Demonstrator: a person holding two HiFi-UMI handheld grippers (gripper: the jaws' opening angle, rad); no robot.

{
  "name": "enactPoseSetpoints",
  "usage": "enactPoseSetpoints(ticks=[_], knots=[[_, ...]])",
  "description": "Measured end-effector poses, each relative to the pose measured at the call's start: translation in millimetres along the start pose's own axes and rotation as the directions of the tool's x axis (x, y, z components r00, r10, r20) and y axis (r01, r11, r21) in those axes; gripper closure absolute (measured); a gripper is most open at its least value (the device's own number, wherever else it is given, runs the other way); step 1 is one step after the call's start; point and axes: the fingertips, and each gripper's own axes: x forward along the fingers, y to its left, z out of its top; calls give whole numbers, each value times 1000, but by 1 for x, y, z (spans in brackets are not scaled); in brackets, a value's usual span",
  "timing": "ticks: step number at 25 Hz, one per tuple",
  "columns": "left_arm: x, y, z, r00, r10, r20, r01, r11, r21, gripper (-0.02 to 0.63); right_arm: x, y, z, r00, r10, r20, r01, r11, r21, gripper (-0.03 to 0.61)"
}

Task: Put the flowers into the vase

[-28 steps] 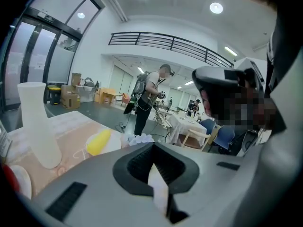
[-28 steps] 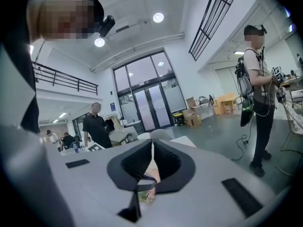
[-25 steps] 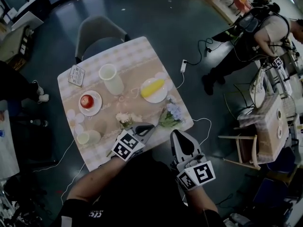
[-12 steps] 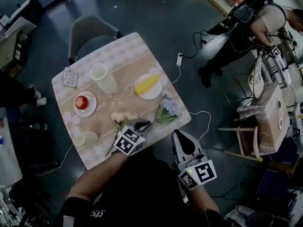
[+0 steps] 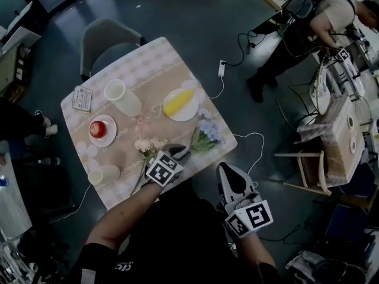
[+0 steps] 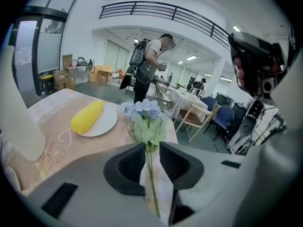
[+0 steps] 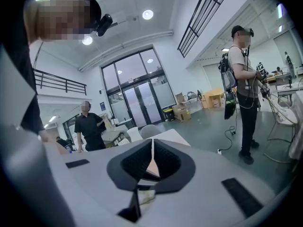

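Head view with both gripper views. Nearest, off the near edge of the table, the right gripper [image 7: 151, 145] is held about level with its jaws closed together and nothing between them. To its left, the left gripper [image 6: 152, 147] is tilted down over the near edge of the square table with a beige patterned cloth [image 5: 148, 70]. Its jaws have just been opening and now stand slightly apart. The thin green stem of the bunch of pale blue artificial flowers [image 5: 208, 131] runs through the gap, and the pads do not press on it. This bunch lies flat near the table's right edge, its heads pointing away.

Left of that gripper lies the bunch of cream-white artificial flowers [image 5: 147, 144], also flat on the cloth. A pale cup [image 5: 102, 174] sits at the near left. Farther in are a red apple [image 5: 96, 129] on a small white saucer [image 5: 107, 137] and a yellow corn cob [image 5: 179, 102] on a white round plate [image 5: 190, 112]. The tall white cylindrical vase [image 5: 122, 98] stands empty, well apart from both bunches, beside a small printed card [image 5: 81, 98]. Beyond the table stands a grey chair [image 5: 109, 40]; far right, a person wearing a backpack [image 5: 308, 22].
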Motion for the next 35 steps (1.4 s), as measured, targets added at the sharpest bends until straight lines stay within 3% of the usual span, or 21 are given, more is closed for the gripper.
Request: enactPoseSetpoints(ticks=[8,27,35], knots=[[24,-2,-3,996,-27,-88,28,1000,7,449,-1,-17,-4,1000,-12,-10,12,999,32,551],[58,10,-9,981,-22,-194,26,999,22,391,-3,-47,-10,999,-33,-11,33,996,79,551],[71,10,-16,964,-32,-265,35,999,10,354,-4,-61,-13,999,-42,-14,44,994,98,551]])
